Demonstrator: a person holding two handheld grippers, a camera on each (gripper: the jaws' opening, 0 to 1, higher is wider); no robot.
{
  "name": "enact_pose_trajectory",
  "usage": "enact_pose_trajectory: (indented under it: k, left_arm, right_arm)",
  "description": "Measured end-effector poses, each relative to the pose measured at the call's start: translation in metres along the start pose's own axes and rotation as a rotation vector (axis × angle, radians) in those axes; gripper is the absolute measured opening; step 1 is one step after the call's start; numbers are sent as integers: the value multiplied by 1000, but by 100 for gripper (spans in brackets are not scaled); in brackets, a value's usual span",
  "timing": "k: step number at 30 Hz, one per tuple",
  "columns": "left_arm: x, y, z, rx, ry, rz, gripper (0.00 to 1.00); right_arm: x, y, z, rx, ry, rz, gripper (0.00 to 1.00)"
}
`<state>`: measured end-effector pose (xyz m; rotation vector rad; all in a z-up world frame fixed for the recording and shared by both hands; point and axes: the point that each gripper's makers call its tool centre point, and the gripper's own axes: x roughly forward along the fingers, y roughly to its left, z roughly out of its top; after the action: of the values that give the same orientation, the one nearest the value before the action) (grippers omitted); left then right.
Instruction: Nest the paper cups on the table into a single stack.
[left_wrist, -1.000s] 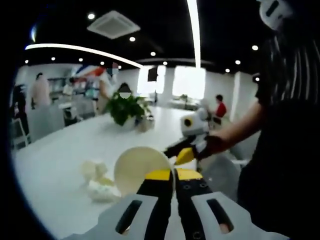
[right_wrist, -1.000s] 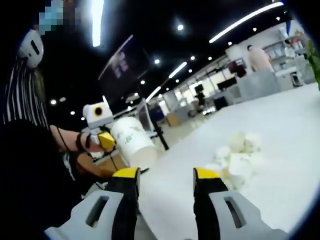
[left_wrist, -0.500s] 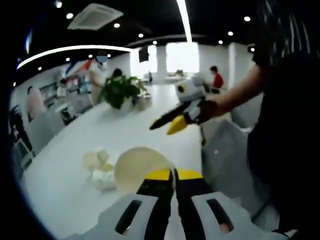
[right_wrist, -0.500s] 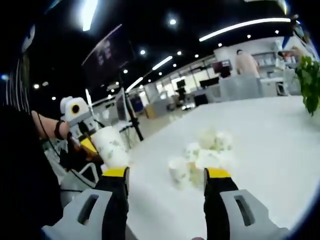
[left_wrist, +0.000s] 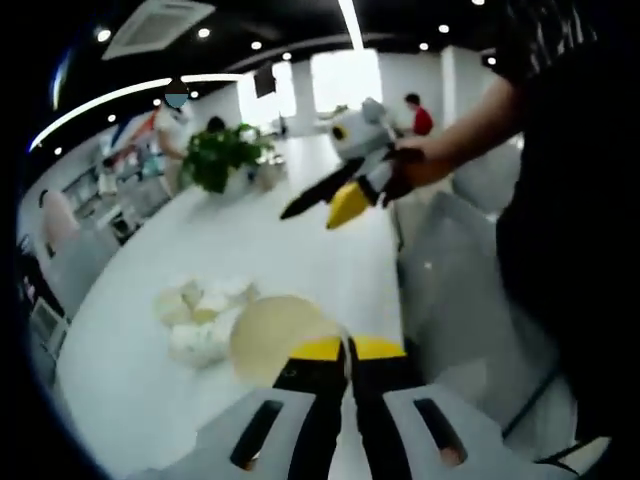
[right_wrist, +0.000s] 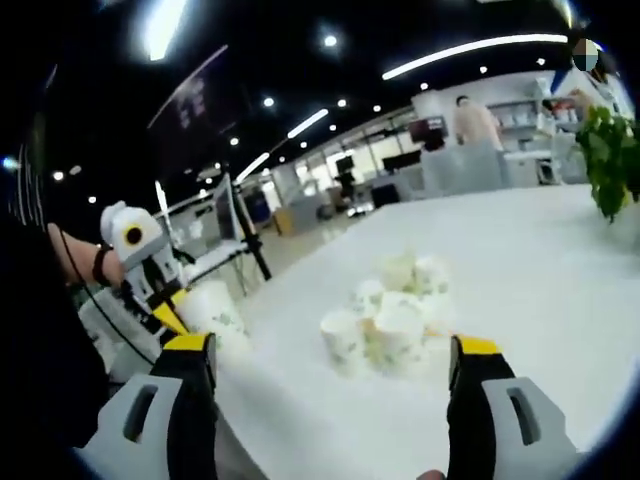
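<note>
Right gripper (right_wrist: 330, 350) spreads its jaws wide and looks straight down the white table (right_wrist: 540, 260) at the cluster of paper cups (right_wrist: 390, 320), which sits dead ahead between the two yellow tips, near but not touching them. Those cups stand upright, mouths up, bunched together; how many, I can't quite tell. Off to that view's left hangs the left gripper (right_wrist: 165, 305), jaws clamped on the rim of a held cup (right_wrist: 215, 310); from its own view that cup's open mouth (left_wrist: 280, 335) faces the camera just above the closed yellow tips (left_wrist: 347, 348), long axis running away toward the table. The loose cups (left_wrist: 205, 315) lie just left of and beyond it there, with the right gripper (left_wrist: 335, 200) hovering above the table further on. My read: the open right gripper is the one lined up on the cluster, so the next pick from the pile falls to it, then a meeting with the held cup.
</note>
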<state>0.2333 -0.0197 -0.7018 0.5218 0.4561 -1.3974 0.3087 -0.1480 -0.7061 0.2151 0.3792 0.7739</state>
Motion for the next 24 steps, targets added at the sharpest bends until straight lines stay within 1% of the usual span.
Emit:
enact_pose_trajectory:
  k: [1,7,10,12,14,17,20,22,23,24]
  left_arm:
    - [1,0,-1,0,5,0,0]
    - [8,-1,-6,13,37,-13,0]
    - [10,-1,-6,13,42,-17,0]
    - [12,-2,-10,27,63,-21,0]
    - [13,-2,-11,34,69,-26,0]
    - [14,-1,-9,34,68,-25,0]
    - [17,0,-9,36,78,-22,0]
    - [20,-1,-11,56,99,-27,0]
    - [21,-2,-13,84,117,-33,0]
    - [23,-2,-13,95,124,-32,0]
  right_arm:
    - [0,-1,0,6,0,-2,100]
    - [-1,-8,3,34,-17,-22,100]
    - [0,-13,2,25,-12,-43,100]
    - [1,-17,1,33,-4,-53,100]
    - [1,-19,2,32,-7,-61,100]
    - [2,-25,2,19,-1,-90,100]
    - [4,-26,2,9,6,-95,100]
    - [5,-27,0,1,17,-97,100]
    - [5,-28,-1,3,20,-98,100]
    - [5,-28,-2,4,22,-100,100]
